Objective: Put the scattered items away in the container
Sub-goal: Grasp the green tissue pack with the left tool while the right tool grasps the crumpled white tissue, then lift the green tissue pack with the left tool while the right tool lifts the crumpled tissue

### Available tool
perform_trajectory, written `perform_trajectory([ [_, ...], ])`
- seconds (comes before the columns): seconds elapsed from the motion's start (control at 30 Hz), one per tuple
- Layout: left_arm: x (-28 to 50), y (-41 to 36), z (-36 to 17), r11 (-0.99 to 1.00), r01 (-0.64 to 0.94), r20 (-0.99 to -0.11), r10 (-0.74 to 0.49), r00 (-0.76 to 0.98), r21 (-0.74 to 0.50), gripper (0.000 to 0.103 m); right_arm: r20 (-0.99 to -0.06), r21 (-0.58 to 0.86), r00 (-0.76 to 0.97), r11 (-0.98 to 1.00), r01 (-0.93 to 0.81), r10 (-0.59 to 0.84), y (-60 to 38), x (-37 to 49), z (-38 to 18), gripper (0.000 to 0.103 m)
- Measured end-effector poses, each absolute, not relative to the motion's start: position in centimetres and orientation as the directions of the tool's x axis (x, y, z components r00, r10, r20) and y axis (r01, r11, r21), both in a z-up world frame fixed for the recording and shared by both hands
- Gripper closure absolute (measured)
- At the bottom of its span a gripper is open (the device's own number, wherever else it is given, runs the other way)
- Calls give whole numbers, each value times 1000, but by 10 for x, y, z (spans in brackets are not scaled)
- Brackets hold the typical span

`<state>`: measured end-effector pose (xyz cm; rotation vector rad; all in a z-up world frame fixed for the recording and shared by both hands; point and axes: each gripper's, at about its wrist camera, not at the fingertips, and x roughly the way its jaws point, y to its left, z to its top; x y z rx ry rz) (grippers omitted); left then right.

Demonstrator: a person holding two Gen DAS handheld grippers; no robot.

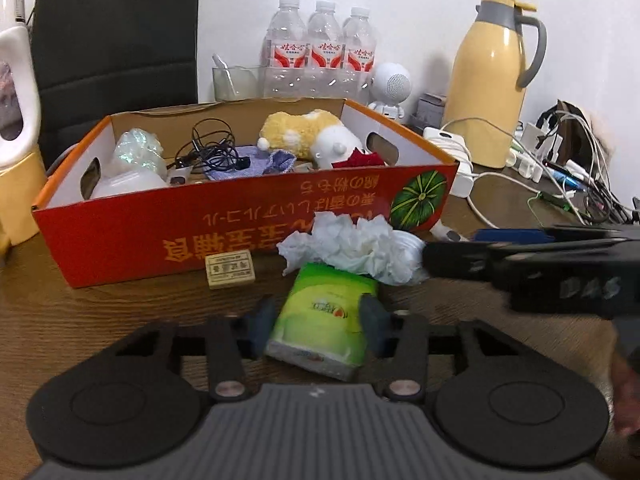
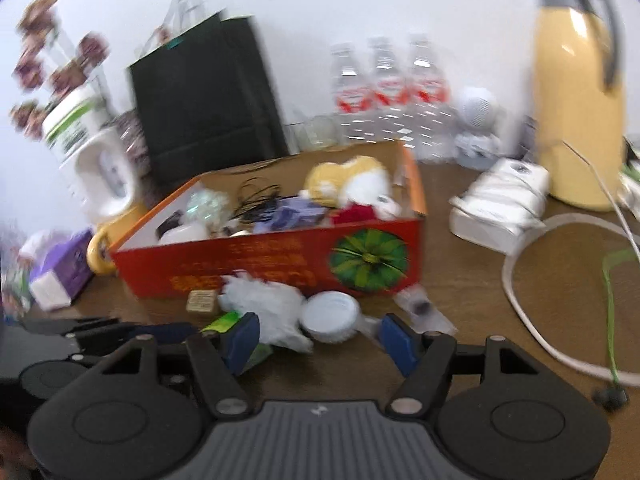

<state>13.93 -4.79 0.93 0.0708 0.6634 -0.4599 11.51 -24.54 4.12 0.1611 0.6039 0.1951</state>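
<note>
Left fingers closing on the tissue pack, right fingers open over the clutter

The left gripper [image 1: 316, 326] pinches the green tissue pack [image 1: 326, 312] on the desk [image 1: 120, 312] before the orange box [image 1: 224, 236]. The right gripper [image 2: 320, 338], tilted downward, gapes around the crumpled tissue [image 2: 264, 300] and white lid [image 2: 330, 314]; crowding could knock the pack loose.

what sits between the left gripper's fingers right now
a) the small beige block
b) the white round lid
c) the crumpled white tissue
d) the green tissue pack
d: in the left wrist view the green tissue pack lies between the two blue pads of the left gripper, while the crumpled white tissue and the small beige block lie beyond it, in front of the orange cardboard box.
</note>
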Motion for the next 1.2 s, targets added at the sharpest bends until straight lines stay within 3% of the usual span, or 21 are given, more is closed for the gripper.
perform_trajectory([
  [0.07,131,-39,15,918,391,-599,-350,720,-67,98,-539,190,801,964,-187,261,-231,123,44,38],
  [0.27,105,18,20,961,219,-596,-276,754,-168,98,-578,70,773,960,-271,260,-192,153,41,57],
  [0.33,102,23,21,963,222,-588,-268,763,-151,92,-600,42,767,967,-253,227,-189,160,35,57],
  [0.4,101,20,23,954,261,-584,-296,756,-146,69,-619,14,758,968,-249,204,-188,165,28,61],
  [0.43,100,15,25,946,289,-576,-318,753,-145,46,-623,6,757,969,-248,197,-187,167,26,62],
  [0.47,99,10,26,938,316,-562,-340,754,-143,37,-629,22,751,971,-239,200,-189,169,25,75],
  [0.5,99,3,27,928,345,-547,-362,755,-138,35,-631,60,746,972,-225,212,-193,170,26,82],
  [0.57,100,-9,25,922,367,-537,-372,757,-122,27,-608,127,751,966,-226,256,-201,163,35,82],
  [0.77,123,-38,14,912,391,-587,-384,713,-121,25,-520,154,821,971,-181,235,-237,111,66,82],
  [0.9,137,-58,10,918,388,-601,-352,717,-75,30,-536,186,814,971,-147,226,-255,85,63,81],
  [0.97,141,-62,6,921,381,-619,-343,706,-76,56,-555,179,804,974,-136,215,-257,79,60,81],
  [1.2,119,-39,9,946,305,-605,-309,734,-113,60,-574,178,785,971,-158,233,-246,64,47,81],
])
